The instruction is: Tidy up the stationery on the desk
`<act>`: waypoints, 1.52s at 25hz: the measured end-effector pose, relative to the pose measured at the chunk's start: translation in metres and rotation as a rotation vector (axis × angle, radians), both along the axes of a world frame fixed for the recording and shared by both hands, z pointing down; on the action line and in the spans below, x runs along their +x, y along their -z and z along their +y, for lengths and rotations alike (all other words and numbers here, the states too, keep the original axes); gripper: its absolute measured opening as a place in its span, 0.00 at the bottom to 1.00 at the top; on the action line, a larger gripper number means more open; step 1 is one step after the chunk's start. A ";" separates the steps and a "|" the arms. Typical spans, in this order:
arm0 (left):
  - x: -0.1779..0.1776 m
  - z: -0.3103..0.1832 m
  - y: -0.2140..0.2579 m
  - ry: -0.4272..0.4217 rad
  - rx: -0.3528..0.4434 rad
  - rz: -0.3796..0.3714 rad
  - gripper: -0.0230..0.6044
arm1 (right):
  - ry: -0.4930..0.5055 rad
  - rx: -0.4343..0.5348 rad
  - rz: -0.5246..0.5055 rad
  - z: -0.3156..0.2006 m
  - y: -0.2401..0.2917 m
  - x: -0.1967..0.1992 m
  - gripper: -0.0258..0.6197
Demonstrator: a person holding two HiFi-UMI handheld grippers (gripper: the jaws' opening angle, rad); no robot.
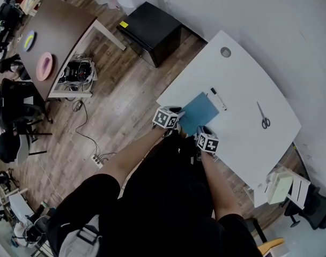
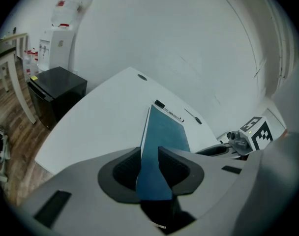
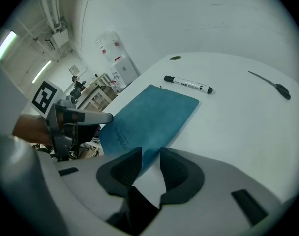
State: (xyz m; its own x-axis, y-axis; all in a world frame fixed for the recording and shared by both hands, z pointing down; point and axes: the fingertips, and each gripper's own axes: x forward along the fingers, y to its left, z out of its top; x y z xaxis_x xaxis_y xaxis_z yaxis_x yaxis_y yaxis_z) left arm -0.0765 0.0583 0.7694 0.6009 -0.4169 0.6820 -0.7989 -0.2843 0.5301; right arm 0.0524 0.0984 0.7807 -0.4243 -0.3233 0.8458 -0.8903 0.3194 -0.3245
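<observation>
One white organiser [image 1: 283, 186] stands off the desk's [image 1: 243, 74] right corner, well right of the blue notebook [image 1: 199, 111]; its contents cannot be made out. The left gripper [image 2: 149, 163] pinches the notebook's [image 2: 164, 129] near edge, jaws narrowly parted around it. The right gripper [image 3: 150, 163] clamps the notebook's [image 3: 154, 114] other near corner. A black marker [image 1: 218, 99] lies just beyond the notebook, and scissors [image 1: 264, 116] lie well to its right. Left of it, a black cabinet [image 1: 152, 31] sits on the wooden floor [image 1: 125, 100].
</observation>
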 end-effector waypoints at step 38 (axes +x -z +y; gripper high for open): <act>0.003 0.073 -0.020 0.394 -0.135 -0.131 0.26 | 0.449 0.143 0.028 -0.114 0.002 0.009 0.23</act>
State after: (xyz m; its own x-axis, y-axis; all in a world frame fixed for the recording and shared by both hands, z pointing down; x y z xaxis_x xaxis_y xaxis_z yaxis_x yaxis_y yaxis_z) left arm -0.0739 0.1317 0.7893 0.3182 -0.4990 0.8060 -0.8954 0.1210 0.4284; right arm 0.0612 -0.0154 0.7790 -0.5264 -0.2272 0.8193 -0.6618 0.7145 -0.2271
